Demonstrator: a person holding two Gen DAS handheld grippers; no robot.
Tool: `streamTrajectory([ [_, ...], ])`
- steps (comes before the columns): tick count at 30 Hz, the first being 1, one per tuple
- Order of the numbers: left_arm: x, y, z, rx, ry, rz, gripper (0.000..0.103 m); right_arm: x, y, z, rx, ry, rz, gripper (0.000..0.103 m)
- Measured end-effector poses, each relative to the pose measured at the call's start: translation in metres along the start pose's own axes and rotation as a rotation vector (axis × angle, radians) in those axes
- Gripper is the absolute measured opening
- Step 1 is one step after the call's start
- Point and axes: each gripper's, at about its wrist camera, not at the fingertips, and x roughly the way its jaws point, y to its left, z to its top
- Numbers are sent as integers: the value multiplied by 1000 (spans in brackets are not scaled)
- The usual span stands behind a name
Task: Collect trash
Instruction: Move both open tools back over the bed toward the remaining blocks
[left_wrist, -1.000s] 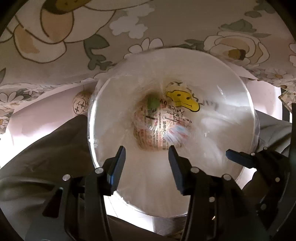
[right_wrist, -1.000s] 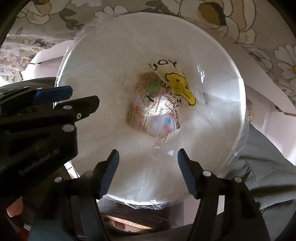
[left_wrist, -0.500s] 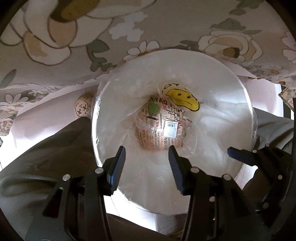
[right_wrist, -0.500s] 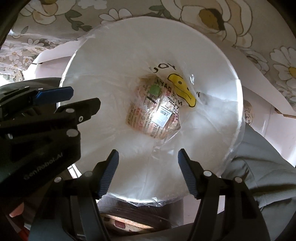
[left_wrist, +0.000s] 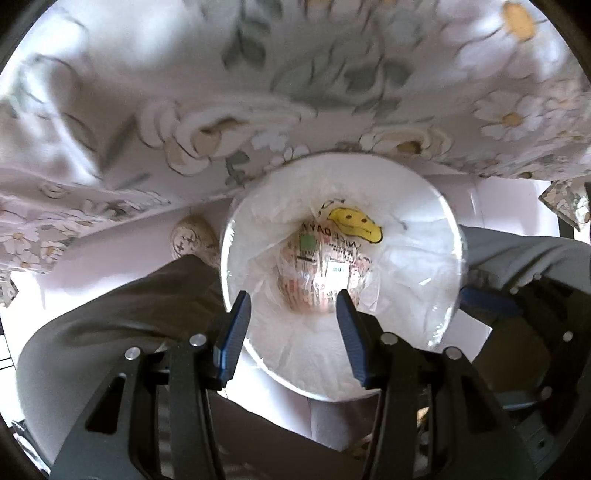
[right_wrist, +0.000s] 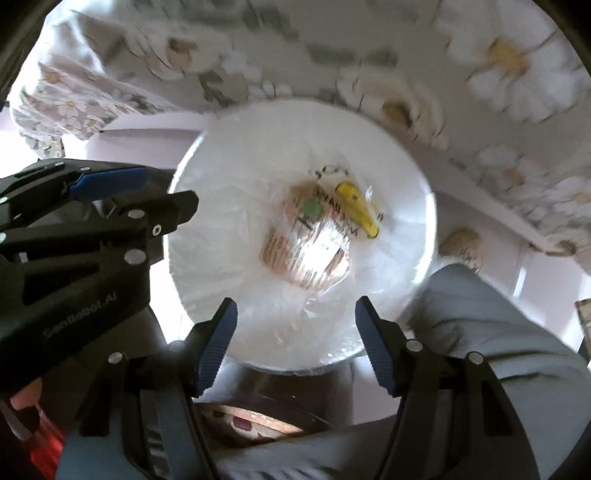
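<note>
Trash (left_wrist: 321, 273), a printed wrapper, lies at the bottom of a white bin (left_wrist: 424, 236) lined with a clear bag (right_wrist: 369, 221) bearing a yellow smiley. Nearest the lens, left gripper (left_wrist: 291, 325) and right gripper (right_wrist: 295, 332) point down over the bin, fingers spread, gripping nothing. Beside the bin are grey trouser legs (left_wrist: 122, 332); beyond it hangs a floral cloth (left_wrist: 295, 92).

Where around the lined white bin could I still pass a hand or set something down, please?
Free patches: the pale floor between the floral cloth and the bin, and the bin's own mouth above the wrapper. Crowded: the near side, where the person's grey trouser legs flank the bin and both open grippers, left gripper and right gripper, hang over its rim.
</note>
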Motion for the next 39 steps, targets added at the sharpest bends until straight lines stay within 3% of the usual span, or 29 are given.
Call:
streamTrajectory([
  [9, -66, 2, -4, -13, -134, 0, 50, -73, 0, -14, -36, -158, -8, 69],
  [21, -177, 11, 2, -70, -371, -16, 67, -174, 2, -31, -45, -395, -36, 78],
  [30, -247, -1, 25, -64, -524, -5, 76, -247, -11, -23, -40, -574, -71, 87],
  [39, -283, -4, 61, -57, -599, 15, 77, -302, -28, -7, -20, -713, -100, 90],
])
